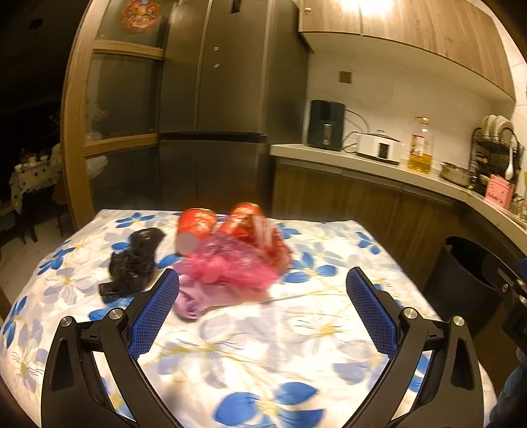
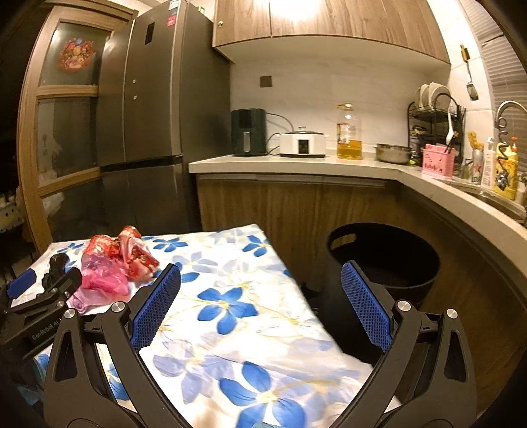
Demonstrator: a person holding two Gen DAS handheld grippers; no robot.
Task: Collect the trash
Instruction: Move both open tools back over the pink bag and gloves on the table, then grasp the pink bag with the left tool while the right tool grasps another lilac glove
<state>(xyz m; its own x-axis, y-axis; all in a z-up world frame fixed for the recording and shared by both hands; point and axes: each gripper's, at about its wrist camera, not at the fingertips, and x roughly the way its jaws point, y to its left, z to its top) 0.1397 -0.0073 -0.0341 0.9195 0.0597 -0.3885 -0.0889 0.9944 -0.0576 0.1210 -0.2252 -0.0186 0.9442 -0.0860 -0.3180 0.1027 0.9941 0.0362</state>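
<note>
On the floral tablecloth [image 1: 296, 345] lie two red cups [image 1: 196, 227], one pink plastic bag [image 1: 230, 266], one purple scrap [image 1: 191, 301] and one black bag [image 1: 131, 263]; one black bin [image 2: 388, 260] stands beside.

Warm, dim light; glare blooms off the brown wooden wall cabinets [image 2: 329, 19]; fisheye-bent edges darken; foreground slightly motion-blurred.

A dim kitchen under warm light from beneath the wood wall cabinets [image 2: 329, 19]. A tall dark fridge [image 2: 154, 98] stands beside a wood-framed glass door [image 2: 66, 98]. The pale counter [image 2: 296, 163] curves along the white tiled wall [image 2: 313, 85], over wood base cabinets [image 2: 280, 204]. A floral cloth covers the desk [image 2: 237, 296].
</note>
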